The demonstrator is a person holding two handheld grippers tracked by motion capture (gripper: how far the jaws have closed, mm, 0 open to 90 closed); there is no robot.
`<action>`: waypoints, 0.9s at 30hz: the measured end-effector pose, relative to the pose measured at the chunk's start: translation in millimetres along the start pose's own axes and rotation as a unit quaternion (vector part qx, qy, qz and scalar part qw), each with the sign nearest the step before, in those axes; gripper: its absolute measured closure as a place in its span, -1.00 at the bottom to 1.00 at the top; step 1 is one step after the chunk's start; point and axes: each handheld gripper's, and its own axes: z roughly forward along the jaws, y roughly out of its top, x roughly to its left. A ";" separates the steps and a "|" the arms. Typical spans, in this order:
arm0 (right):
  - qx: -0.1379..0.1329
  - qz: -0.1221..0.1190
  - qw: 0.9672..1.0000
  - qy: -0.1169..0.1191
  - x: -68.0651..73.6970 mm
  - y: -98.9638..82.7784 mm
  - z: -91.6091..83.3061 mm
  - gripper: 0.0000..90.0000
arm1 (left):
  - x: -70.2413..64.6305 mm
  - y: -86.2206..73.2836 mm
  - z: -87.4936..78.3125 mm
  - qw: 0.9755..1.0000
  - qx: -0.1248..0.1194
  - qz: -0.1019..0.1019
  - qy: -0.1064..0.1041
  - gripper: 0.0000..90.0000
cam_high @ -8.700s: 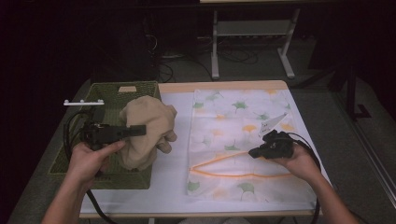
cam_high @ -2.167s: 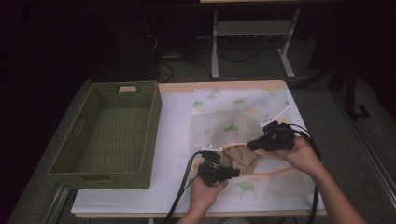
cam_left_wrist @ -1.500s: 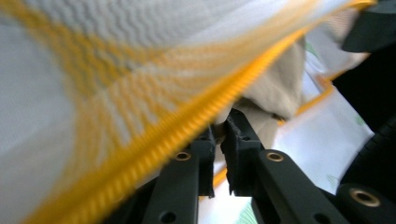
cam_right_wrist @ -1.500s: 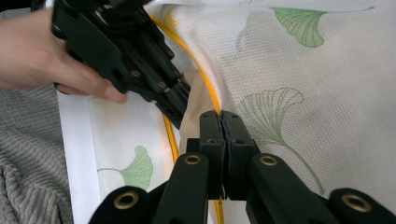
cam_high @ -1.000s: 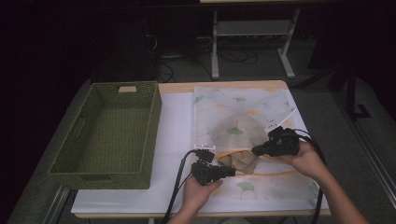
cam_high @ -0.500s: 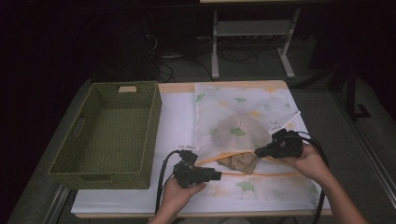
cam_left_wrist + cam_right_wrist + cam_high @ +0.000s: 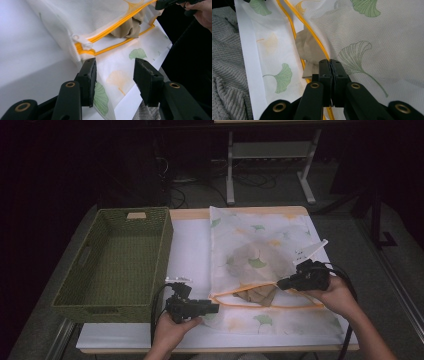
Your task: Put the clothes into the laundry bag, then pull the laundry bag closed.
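Note:
A white mesh laundry bag (image 7: 260, 240) printed with ginkgo leaves lies flat on the table, its orange zipper opening facing me. A beige garment (image 7: 257, 294) sits inside, part of it showing at the mouth (image 7: 127, 26) (image 7: 308, 47). My right gripper (image 7: 280, 284) (image 7: 330, 61) is shut on the upper zipper edge (image 7: 312, 32) and holds it slightly raised. At the bag's near left corner my left gripper (image 7: 216, 308) (image 7: 113, 67) stands open and holds nothing. The white zipper pull (image 7: 81, 42) lies just beyond its jaws.
A green woven basket (image 7: 162, 255) stands empty at the table's left. A strip of white tabletop (image 7: 190, 250) separates it from the bag. A white label (image 7: 312, 251) juts from the bag's right side. Grey knit fabric (image 7: 227, 75) lies past the near edge.
The beige garment went from over the basket into the bag. In the last second my left gripper drew back leftward out of the opening. The right gripper kept hold of the zipper edge.

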 end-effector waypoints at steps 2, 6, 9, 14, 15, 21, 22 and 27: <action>0.002 0.001 1.000 0.000 0.1 0.0 0.4 0.94 | 1.6 -0.7 -2.0 1.000 0.001 0.001 0.007 0.14; -0.002 -0.002 1.000 0.001 -0.2 1.1 0.8 0.92 | 7.1 -3.5 -5.8 1.000 0.000 -0.006 0.022 0.06; -0.003 -0.001 1.000 0.004 0.1 2.9 0.8 0.84 | 11.9 -5.4 -3.7 0.999 0.013 -0.013 0.039 -0.02; -0.018 -0.001 1.000 0.006 2.5 13.8 -0.7 0.55 | 23.4 -4.5 4.9 0.998 0.024 -0.038 0.035 0.06; -0.021 0.002 1.000 0.009 3.5 17.4 -0.7 0.53 | 25.4 -4.3 6.7 0.998 0.027 -0.041 0.035 0.12; -0.012 -0.026 0.999 0.015 17.3 47.4 11.3 0.50 | 34.4 -2.3 13.9 0.998 0.028 -0.060 0.009 0.50; -0.011 -0.033 0.999 0.018 20.2 53.1 14.2 0.50 | 35.1 -2.5 14.0 0.998 0.025 -0.062 0.002 0.60; 0.002 -0.056 0.998 0.031 37.2 80.1 32.2 0.61 | 30.3 -4.3 9.7 0.999 0.016 -0.041 -0.007 0.91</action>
